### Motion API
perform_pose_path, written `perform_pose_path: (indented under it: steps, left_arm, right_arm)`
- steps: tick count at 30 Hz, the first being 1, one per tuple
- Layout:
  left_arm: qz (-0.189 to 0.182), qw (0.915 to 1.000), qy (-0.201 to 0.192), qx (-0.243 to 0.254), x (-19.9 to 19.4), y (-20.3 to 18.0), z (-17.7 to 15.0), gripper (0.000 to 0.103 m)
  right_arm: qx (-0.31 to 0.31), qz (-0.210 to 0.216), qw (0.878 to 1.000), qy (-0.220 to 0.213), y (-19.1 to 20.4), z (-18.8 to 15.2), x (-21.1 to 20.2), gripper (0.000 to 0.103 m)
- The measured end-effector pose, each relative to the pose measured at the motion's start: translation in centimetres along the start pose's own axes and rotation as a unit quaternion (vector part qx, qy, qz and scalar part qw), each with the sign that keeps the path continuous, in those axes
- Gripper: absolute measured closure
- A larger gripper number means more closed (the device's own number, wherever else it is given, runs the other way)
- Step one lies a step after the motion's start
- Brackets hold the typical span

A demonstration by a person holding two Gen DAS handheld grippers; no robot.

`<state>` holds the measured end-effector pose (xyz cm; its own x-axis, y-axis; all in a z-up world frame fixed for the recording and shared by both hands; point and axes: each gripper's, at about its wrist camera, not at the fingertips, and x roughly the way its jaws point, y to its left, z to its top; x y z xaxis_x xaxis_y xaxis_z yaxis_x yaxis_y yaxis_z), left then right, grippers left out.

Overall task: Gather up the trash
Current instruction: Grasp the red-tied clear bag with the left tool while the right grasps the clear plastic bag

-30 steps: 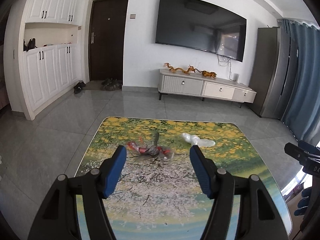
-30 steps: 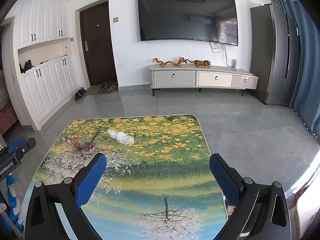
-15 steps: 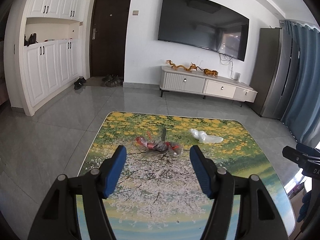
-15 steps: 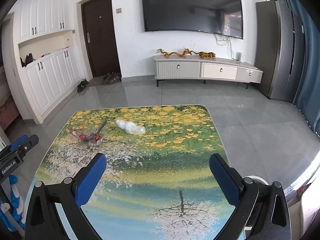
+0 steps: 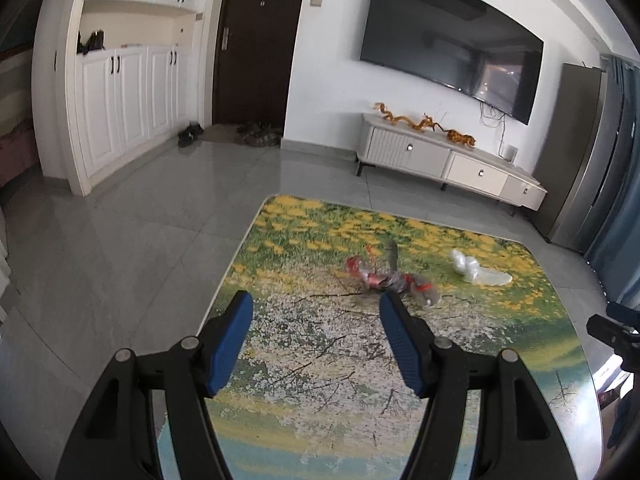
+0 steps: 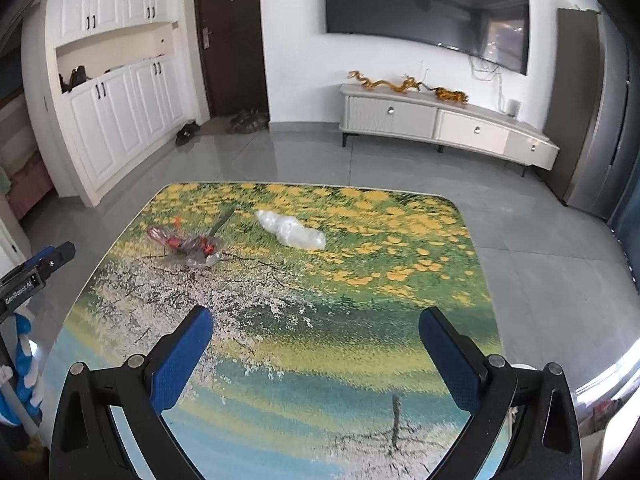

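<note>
Two pieces of trash lie on a low table (image 5: pixel 320 380) (image 6: pixel 360 380) printed with a flowery landscape. A crumpled red and clear wrapper (image 5: pixel 390 280) (image 6: pixel 186 243) sits toward the far left. A crumpled clear plastic bag (image 5: pixel 476 270) (image 6: pixel 292 233) lies to its right. My left gripper (image 5: pixel 316 304) stands open over the table, its right fingertip just short of the wrapper, nothing between the blue pads. My right gripper (image 6: pixel 316 320) is open wide and empty, well short of the bag. The other gripper shows at each view's edge.
Grey tiled floor surrounds the table. A white TV cabinet (image 6: pixel 440 124) with gold figurines stands under a wall-mounted television (image 5: pixel 452 40). White cupboards (image 5: pixel 120 96) and a dark door (image 5: pixel 252 44) are at the left, shoes by the door. A grey fridge (image 5: pixel 576 152) and blue curtain are at the right.
Both grippers have moved forward and down toward the table, so the trash looks nearer. The left view has swung left, putting the wrapper by its right finger. Both stayed open.
</note>
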<state>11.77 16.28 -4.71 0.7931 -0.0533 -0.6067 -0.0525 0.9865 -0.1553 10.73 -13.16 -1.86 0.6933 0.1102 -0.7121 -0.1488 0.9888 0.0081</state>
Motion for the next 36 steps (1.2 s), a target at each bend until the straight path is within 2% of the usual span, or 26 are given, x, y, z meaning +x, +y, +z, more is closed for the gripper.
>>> perform_pose_path:
  steps: [6,8,11,19,21,23,31,34,36]
  left_arm:
    - [-0.070,0.9968,0.039,-0.002,3.3,-1.1,0.4,0.039]
    - [-0.082,0.9953,0.051,-0.004,4.7,-1.7,0.8,0.039]
    - [-0.075,0.9957,0.053,0.005,6.7,-2.2,1.3,0.039]
    - [-0.092,0.9935,0.068,-0.002,11.5,-2.7,2.5,0.041]
    - [-0.097,0.9926,0.072,-0.007,12.4,-2.7,2.7,0.050]
    - [-0.103,0.9915,0.078,-0.012,13.0,-2.6,2.6,0.056]
    - [-0.117,0.9880,0.097,-0.028,14.5,-2.1,2.2,0.069]
    - [-0.121,0.9873,0.099,-0.028,14.7,-2.1,2.2,0.080]
    - [-0.122,0.9873,0.099,-0.025,14.7,-2.3,2.2,0.089]
  right_arm:
    - [-0.015,0.021,1.000,0.016,-0.6,1.3,3.7,0.000]
    - [-0.019,0.031,0.999,0.018,-0.9,1.8,5.0,0.000]
    - [-0.022,0.041,0.999,0.020,-1.4,2.5,6.9,0.000]
    - [-0.021,0.069,0.997,0.025,-2.1,4.3,11.7,0.000]
    - [-0.018,0.077,0.997,0.025,-2.3,4.9,12.8,0.000]
    - [-0.015,0.085,0.996,0.026,-2.4,5.4,13.9,0.002]
    - [-0.029,0.102,0.993,0.041,-1.8,6.5,17.8,0.016]
    - [-0.036,0.104,0.993,0.052,-1.4,6.3,18.8,0.023]
    - [-0.039,0.105,0.992,0.056,-1.2,6.1,19.1,0.035]
